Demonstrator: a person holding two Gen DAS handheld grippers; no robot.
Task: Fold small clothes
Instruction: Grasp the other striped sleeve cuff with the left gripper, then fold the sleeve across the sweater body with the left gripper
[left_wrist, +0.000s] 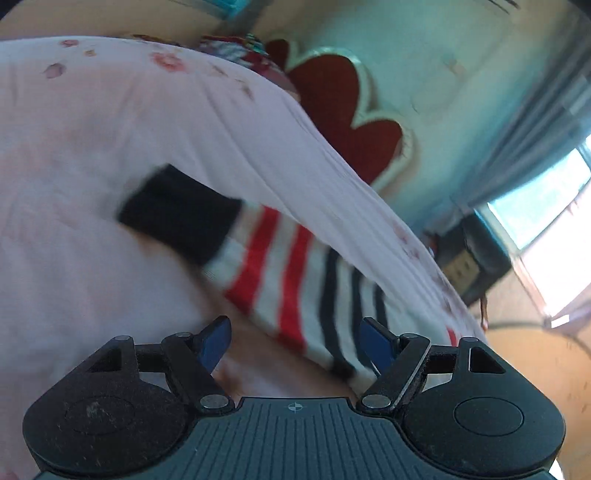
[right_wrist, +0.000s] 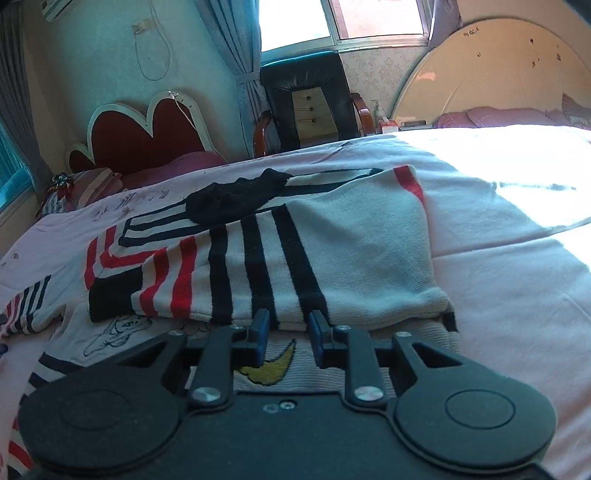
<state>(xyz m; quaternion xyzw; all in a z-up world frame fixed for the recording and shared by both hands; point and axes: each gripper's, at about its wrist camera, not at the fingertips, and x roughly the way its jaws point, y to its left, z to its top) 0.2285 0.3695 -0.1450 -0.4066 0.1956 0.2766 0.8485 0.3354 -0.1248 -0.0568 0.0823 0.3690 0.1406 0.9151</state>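
The striped sweater (right_wrist: 280, 258) lies folded on the pink bed sheet (right_wrist: 498, 266), a black cuff (right_wrist: 236, 199) across its far side. Right gripper (right_wrist: 287, 326) jaws stand slightly parted at its near hem, gripping nothing; left gripper (left_wrist: 295, 341) jaws wide, empty. An armchair (right_wrist: 306, 103) stands beyond the bed's far edge.

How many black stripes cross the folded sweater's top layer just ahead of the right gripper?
3, side by side on the sweater: left, middle, right. More stripes lie on layers beneath, partly hidden.

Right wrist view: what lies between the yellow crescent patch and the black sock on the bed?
The folded striped sweater fills that stretch in the right wrist view, from just beyond the crescent patch up to the black sock resting on it.
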